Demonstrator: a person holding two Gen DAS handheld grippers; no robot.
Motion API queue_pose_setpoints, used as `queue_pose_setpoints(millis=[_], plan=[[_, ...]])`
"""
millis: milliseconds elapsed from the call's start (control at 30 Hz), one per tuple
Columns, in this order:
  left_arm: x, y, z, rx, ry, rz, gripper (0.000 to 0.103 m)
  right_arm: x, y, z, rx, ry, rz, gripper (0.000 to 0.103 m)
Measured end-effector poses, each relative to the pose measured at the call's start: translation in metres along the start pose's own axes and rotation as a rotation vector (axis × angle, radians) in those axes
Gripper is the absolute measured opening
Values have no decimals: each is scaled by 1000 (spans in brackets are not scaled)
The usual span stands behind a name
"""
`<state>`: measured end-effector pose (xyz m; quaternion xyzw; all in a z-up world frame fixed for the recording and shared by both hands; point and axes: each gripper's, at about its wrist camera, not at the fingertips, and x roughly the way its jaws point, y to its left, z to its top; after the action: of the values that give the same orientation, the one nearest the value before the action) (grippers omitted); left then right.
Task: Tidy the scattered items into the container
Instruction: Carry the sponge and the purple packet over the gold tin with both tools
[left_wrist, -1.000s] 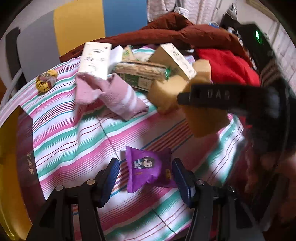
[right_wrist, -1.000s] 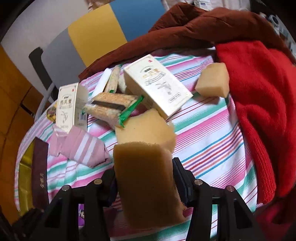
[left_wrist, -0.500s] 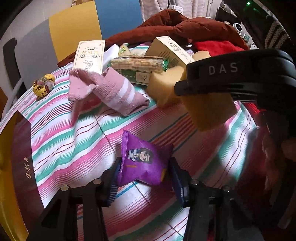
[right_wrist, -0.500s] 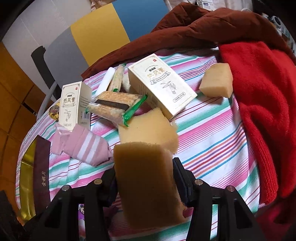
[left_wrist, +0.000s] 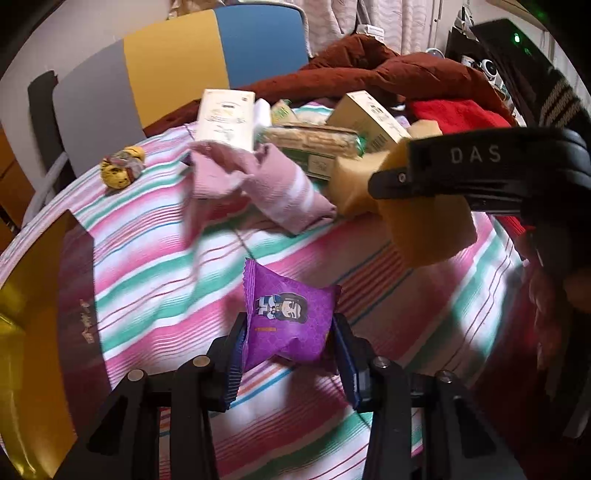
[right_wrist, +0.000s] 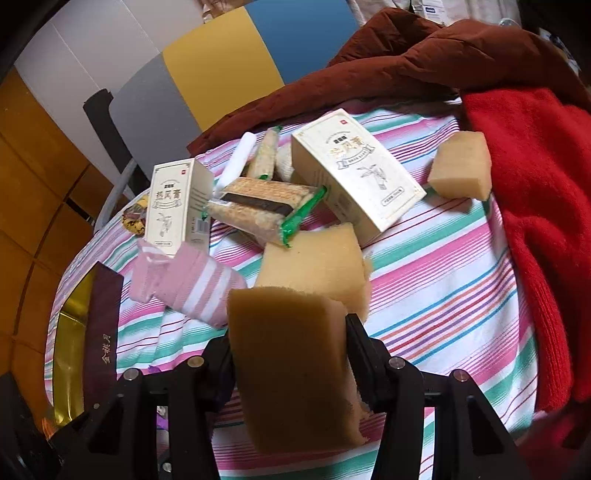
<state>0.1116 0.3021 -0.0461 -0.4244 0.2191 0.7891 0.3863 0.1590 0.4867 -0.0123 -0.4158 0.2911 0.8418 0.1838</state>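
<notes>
A purple snack packet (left_wrist: 288, 314) stands tipped up between the blue pads of my left gripper (left_wrist: 290, 354). Its jaws are closing and both pads press the packet's sides. My right gripper (right_wrist: 291, 354) is shut on a tan sponge (right_wrist: 291, 369) held above the striped cloth. In the left wrist view that sponge (left_wrist: 428, 229) hangs under the right gripper's black body at the right. The gold container (left_wrist: 29, 332) with a dark maroon band lies at the left edge, and in the right wrist view the container (right_wrist: 70, 332) sits lower left.
On the striped cloth (right_wrist: 443, 288) lie a pink striped sock (right_wrist: 192, 280), two cream boxes (right_wrist: 354, 166), a cracker packet (right_wrist: 258, 210), two more sponges (right_wrist: 314, 262) and a yellow wrapped lump (left_wrist: 122, 170). Red clothing (right_wrist: 546, 221) and brown clothing (right_wrist: 406, 62) pile up at the right and back.
My left gripper's jaws have come together from wide open onto the purple packet, which now stands tipped up between them. The right gripper has kept its hold on the sponge.
</notes>
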Motion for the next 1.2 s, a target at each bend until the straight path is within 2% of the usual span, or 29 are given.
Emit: queue_pose_setpoints(millis=[100,200,333,500,767,933,1200], plan=[[-4,4,3,-6,-18,6,43,-2,3,-1,0,-17,7,52],[-12,15,3,-15,-41,16,43,15,7,17,-3,-44,13,52],[-26,25,1,-40,-63,14,43,1,6,17,-6,-89,26,52],[-39,44,-2,-99,-84,-5,43,-6,11,18,-16,-127,86,51],[-66,95,-18,-213,-133,-16,43,-7,48,8,-113,-132,124,51],[-82,132,-30,-289,-157,23,43,-4,102,-2,-197,-106,210,51],[-92,217,-56,-462,-156,90,43,24,221,-12,-383,2,355,51]])
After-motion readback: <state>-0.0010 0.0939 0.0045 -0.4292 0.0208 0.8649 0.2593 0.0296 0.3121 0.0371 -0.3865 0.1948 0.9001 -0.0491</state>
